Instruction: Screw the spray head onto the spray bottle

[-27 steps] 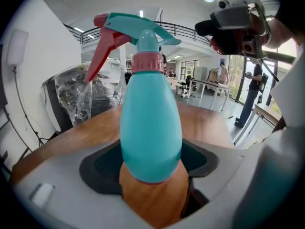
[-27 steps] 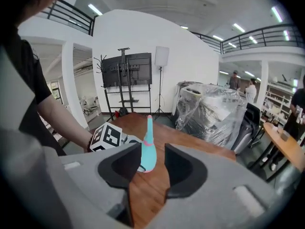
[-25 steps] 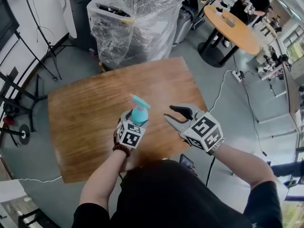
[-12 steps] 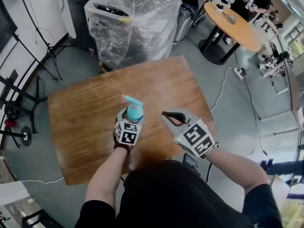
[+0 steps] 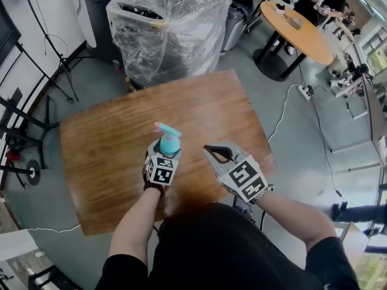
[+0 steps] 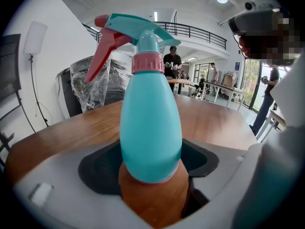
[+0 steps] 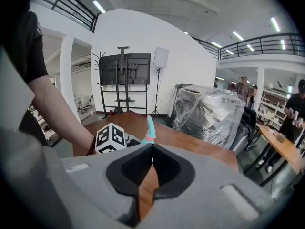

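Observation:
A teal spray bottle with a pink collar stands upright between the jaws of my left gripper, which is shut on its lower body above the wooden table. The teal spray head with its red trigger sits on the bottle's neck, nozzle to the left. The left gripper clasps the bottle near its base. My right gripper hangs just right of the bottle, shut and empty. In the right gripper view its jaws meet edge to edge, with the bottle beyond them.
A plastic-wrapped machine stands behind the table. A round orange table with people at it is at the back right. Stands and tripods line the left wall. A cable and power strip lie on the floor at right.
The right gripper's jaws have gone from open to shut with nothing between them. Both grippers and the bottle have shifted slightly to the left.

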Demonstrator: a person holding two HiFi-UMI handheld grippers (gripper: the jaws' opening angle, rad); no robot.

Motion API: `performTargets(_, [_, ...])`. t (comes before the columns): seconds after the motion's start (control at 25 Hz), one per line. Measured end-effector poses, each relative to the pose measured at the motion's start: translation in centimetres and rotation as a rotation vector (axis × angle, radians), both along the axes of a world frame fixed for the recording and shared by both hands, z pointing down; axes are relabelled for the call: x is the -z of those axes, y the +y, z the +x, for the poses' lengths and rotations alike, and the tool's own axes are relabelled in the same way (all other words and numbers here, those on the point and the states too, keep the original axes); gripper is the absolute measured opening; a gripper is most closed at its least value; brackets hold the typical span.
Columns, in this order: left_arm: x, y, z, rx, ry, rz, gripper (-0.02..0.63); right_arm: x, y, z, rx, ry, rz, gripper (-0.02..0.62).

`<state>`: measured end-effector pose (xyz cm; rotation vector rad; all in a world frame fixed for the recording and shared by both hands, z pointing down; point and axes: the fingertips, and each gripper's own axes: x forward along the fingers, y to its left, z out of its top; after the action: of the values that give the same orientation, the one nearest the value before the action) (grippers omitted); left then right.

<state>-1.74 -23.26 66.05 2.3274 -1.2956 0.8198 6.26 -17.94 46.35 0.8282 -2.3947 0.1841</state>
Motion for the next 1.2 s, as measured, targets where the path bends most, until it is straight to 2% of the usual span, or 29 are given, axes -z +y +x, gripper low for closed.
performTargets(0.28, [-0.5, 0.2, -0.2, -0.02, -0.017, -0.013, 0.406, -1.5, 1.1, -0.3, -0.004, -0.011, -0.026, -0.008])
performTargets(0.56, [0.0, 1.2, -0.7, -0.018, -0.01, -0.035, 0.443, -2.0, 1.4, -0.5, -0.019, -0.034, -0.034, -0.008])
performTargets(0.8, [3.8, 3.1, -2.3, 0.021, 0.027, 0.034, 0.437, -2.7, 1.4, -1.2, -0.036, -0.075, -0.048, -0.008])
performTargets(0.88, [5.8, 4.0, -2.5, 0.031, 0.039, 0.051, 0.403, -2.9, 1.3, -1.4, -0.044, -0.094, -0.057, -0.008])
performTargets(1.0, [8.6, 5.0, -2.1, 0.037, 0.07, 0.088, 0.316, -3.1, 1.3, -1.9, -0.045, -0.116, -0.068, -0.008])
performTargets(1.2, [12.9, 5.8, -0.8, 0.053, 0.144, 0.147, 0.089, -3.2, 1.2, -2.7, -0.043, -0.15, -0.073, -0.008])
